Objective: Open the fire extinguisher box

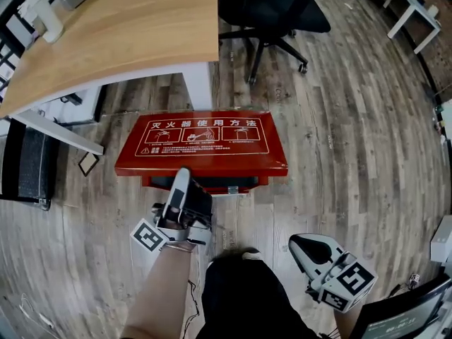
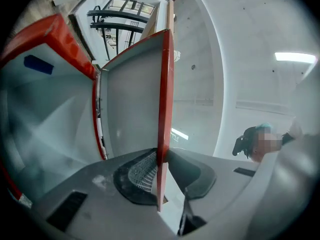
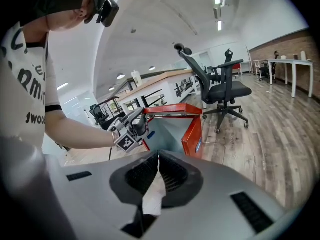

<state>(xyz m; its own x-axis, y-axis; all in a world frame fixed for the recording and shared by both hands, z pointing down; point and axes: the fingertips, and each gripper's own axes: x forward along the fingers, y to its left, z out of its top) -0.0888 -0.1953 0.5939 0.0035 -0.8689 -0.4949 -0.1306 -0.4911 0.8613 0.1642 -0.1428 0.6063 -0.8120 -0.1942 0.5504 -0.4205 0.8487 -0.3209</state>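
Note:
The red fire extinguisher box (image 1: 201,141) lies on the wood floor, its lid printed with white instructions. My left gripper (image 1: 182,177) reaches under the lid's near edge. In the left gripper view the thin red lid edge (image 2: 165,94) runs down between the jaws of that gripper (image 2: 161,166), and the pads are shut on it. The lid's grey inner face (image 2: 132,99) and the box's grey inside (image 2: 45,114) show. The right gripper view shows the lid (image 3: 172,110) raised above the box body (image 3: 192,134). My right gripper (image 3: 159,156) is shut and empty, apart at the lower right (image 1: 300,244).
A wooden desk (image 1: 120,27) stands just behind the box, its white leg (image 1: 200,85) close to the lid's far edge. A black office chair (image 1: 272,9) is behind to the right. A black case (image 1: 28,164) stands at the left and a white table (image 1: 417,13) at the far right.

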